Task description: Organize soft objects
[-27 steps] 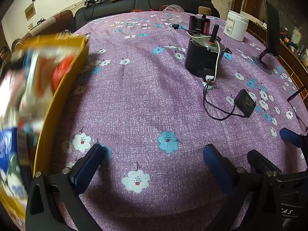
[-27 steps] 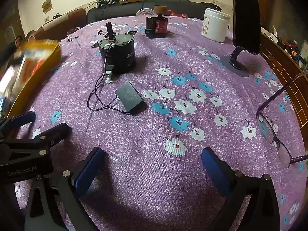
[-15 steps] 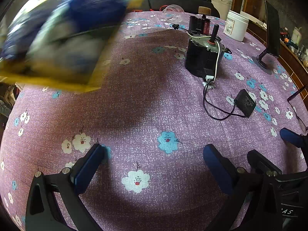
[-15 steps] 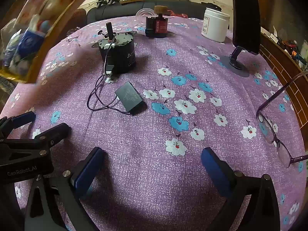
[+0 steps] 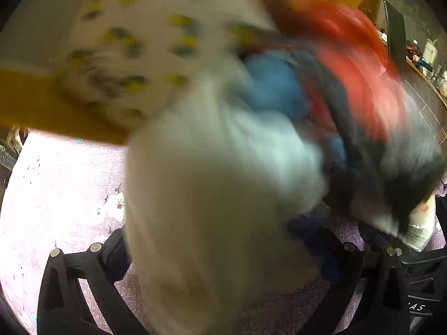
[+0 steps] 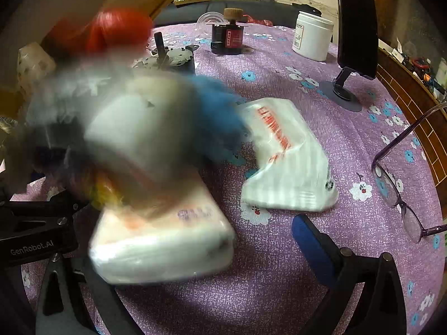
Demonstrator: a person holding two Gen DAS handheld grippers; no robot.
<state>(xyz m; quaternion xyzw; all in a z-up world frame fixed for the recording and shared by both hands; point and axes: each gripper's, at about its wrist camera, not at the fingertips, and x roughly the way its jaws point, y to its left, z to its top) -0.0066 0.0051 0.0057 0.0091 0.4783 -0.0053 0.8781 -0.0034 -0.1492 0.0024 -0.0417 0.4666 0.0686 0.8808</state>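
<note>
Both claws wide, empty. We see tissue pack point(image 6: 162, 240) just ahead of right claw point(image 6: 195, 254), long axis crosswise; left claw point(image 5: 223, 256) blocked by falling blur.

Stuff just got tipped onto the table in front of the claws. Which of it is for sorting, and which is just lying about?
For the job:
- tissue pack
- white plastic packet with red print
- blurred soft items mid-tumble: red, blue, white

Lying about:
- eyeglasses
- phone on stand
- white jar
- motor units

"GenRobot.AI" on the left tongs point(image 6: 36, 248) body
</note>
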